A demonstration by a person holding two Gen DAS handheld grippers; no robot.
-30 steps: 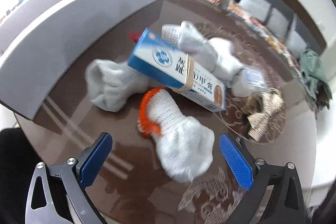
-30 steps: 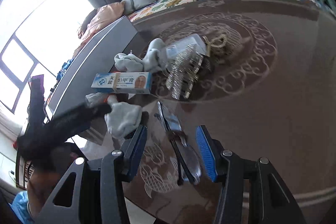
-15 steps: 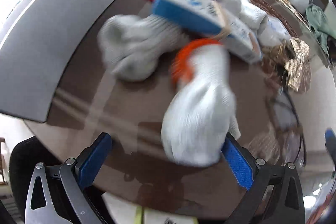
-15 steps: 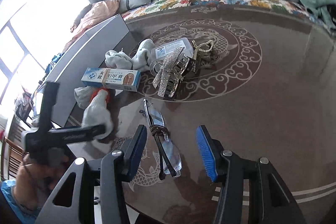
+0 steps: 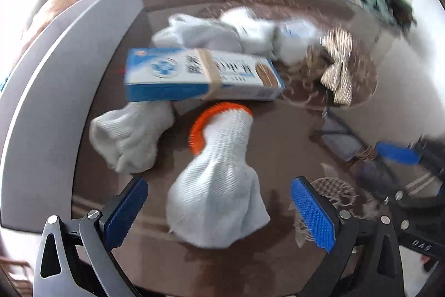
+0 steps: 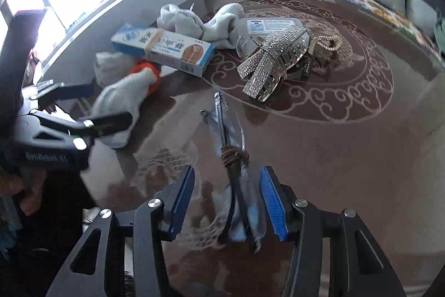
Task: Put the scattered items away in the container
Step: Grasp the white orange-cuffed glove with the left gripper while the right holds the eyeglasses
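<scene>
Two targets here, one per hand. My left hand-held gripper is wide open with nothing gripped; the white knit glove with the orange cuff lies between the pads, its fingers end toward me and cuff pointing away at the toothpaste box. Neither pad looks to be pressing on it yet. I judge the glove light, soft and floppy, with a grippy knit; it should bunch up rather than slip, so I'd pinch across the thick middle of the palm, not the cuff or a loose fingertip. My right hand-held gripper is also open and empty, straddling the glasses lying lengthwise on the table, clear gaps on both sides. The glasses look light but stiff, smooth and fragile, likely to skid on the glossy top; something brown is wound around the folded arms, and that bundled middle looks the safest place to hold, off the lenses. The grey container stands along the far left edge behind the box, socks and second glove. The sparkly hair clip sits well beyond the glasses, clear of both grippers.
</scene>
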